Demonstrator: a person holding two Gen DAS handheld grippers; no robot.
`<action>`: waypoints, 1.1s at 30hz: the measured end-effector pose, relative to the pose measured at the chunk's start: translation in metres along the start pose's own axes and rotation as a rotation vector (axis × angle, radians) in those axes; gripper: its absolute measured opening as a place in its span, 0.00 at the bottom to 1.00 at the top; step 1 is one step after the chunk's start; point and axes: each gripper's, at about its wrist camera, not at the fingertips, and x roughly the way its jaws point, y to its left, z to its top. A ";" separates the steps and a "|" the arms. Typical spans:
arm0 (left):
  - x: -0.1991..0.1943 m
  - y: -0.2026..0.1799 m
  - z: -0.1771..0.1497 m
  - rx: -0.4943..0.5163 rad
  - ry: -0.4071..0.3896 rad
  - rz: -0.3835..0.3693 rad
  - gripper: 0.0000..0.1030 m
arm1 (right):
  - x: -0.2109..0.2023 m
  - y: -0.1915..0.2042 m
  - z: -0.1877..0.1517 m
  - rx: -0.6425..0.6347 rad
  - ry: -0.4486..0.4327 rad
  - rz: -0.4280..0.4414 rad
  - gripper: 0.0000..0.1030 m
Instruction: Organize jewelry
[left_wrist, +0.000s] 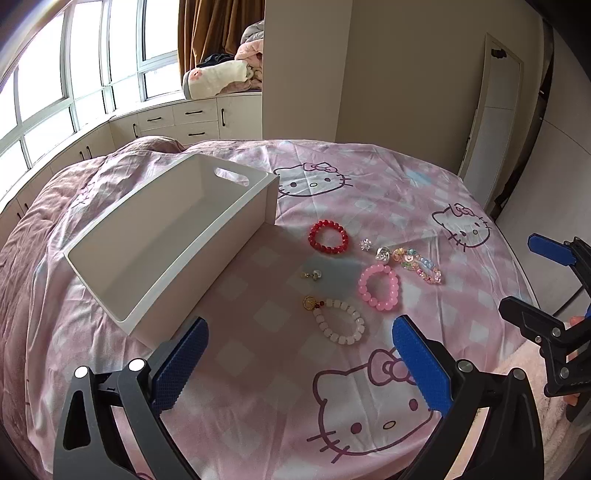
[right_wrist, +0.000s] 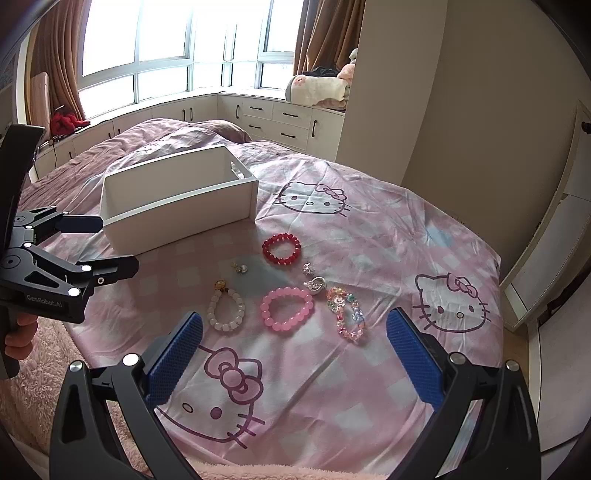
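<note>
An empty white box (left_wrist: 207, 258) (right_wrist: 184, 221) stands on the pink cartoon-cat bedsheet (left_wrist: 369, 184). Just right of it lie a red bead bracelet (left_wrist: 312, 236) (right_wrist: 266, 251), a pink bead bracelet (left_wrist: 364, 291) (right_wrist: 266, 312), a white bead bracelet with a gold charm (left_wrist: 325, 328) (right_wrist: 214, 317), a multicoloured bead bracelet (left_wrist: 421, 266) (right_wrist: 345, 317), a crystal charm (left_wrist: 365, 244), a silver ring (left_wrist: 382, 254) and a small gold earring (left_wrist: 314, 275). My left gripper (left_wrist: 301, 325) (right_wrist: 118, 243) hovers open near the white bracelet. My right gripper (right_wrist: 294, 317) (left_wrist: 521, 275) hovers open near the pink one. Neither touches anything.
A fluffy pink blanket (right_wrist: 37, 369) covers the bed's near edge. A hand (right_wrist: 18, 339) holds the left gripper's grip. White drawer cabinets (right_wrist: 277, 122) run under the windows beyond the bed. A tall leaning panel (left_wrist: 491, 122) stands against the wall on the right.
</note>
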 end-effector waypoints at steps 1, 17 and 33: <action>0.000 -0.002 0.001 -0.003 -0.008 0.004 0.98 | 0.000 0.001 0.000 -0.002 0.000 -0.001 0.96; -0.002 0.003 -0.001 -0.016 -0.007 0.015 0.98 | 0.000 0.000 -0.002 0.007 0.001 -0.003 0.96; -0.003 0.004 0.000 -0.027 -0.009 0.012 0.98 | -0.002 0.000 -0.004 0.020 -0.004 -0.003 0.96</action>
